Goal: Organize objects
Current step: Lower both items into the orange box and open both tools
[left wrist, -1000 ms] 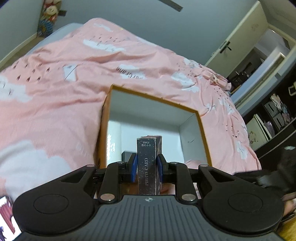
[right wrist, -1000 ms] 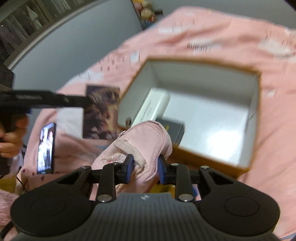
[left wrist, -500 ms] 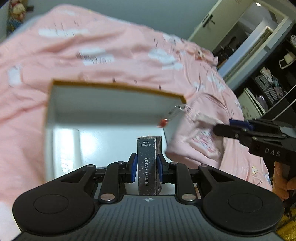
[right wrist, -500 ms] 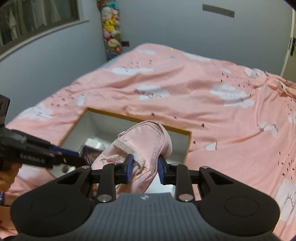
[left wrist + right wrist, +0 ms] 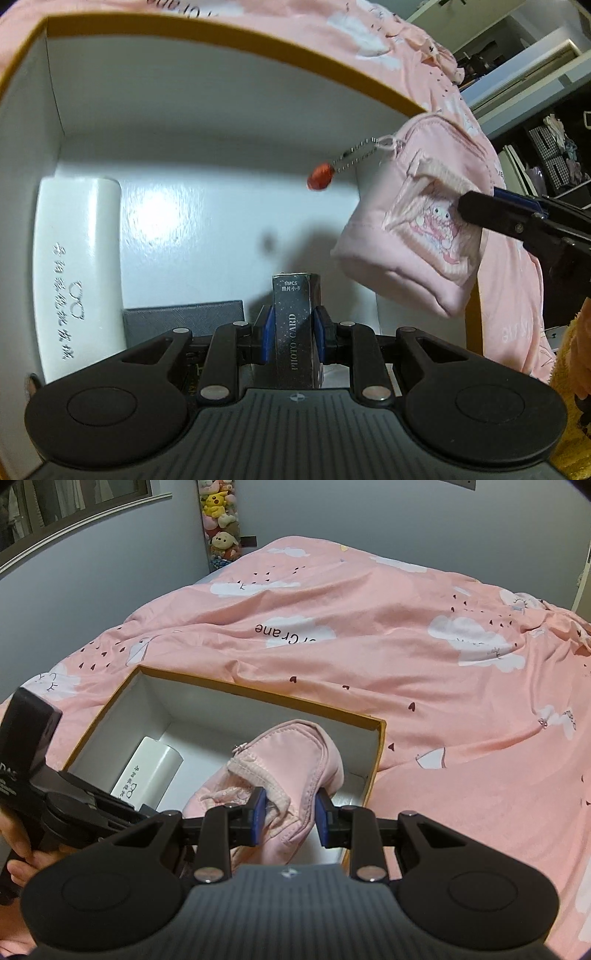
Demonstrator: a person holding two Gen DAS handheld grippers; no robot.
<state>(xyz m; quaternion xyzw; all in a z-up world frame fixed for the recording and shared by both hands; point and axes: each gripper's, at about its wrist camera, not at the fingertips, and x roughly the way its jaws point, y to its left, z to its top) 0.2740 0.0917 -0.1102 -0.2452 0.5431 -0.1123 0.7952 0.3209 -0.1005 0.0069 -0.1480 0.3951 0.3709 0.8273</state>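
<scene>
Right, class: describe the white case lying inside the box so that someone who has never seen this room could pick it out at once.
Start at the bed with the pink cloud-print duvet, then find the open, orange-rimmed cardboard box resting on it. Against the box's left wall lies a long white glasses case, rounded at the edges. Unlike the dark grey box beside it, it is glossy white with silver characters and a small spectacles logo.

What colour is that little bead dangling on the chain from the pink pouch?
Orange-red. The bead shows best in the left wrist view, hanging off the pouch over the box.

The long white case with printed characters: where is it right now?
The long white case lies inside the open box, along its left wall in the left wrist view, beside a grey box.
</scene>
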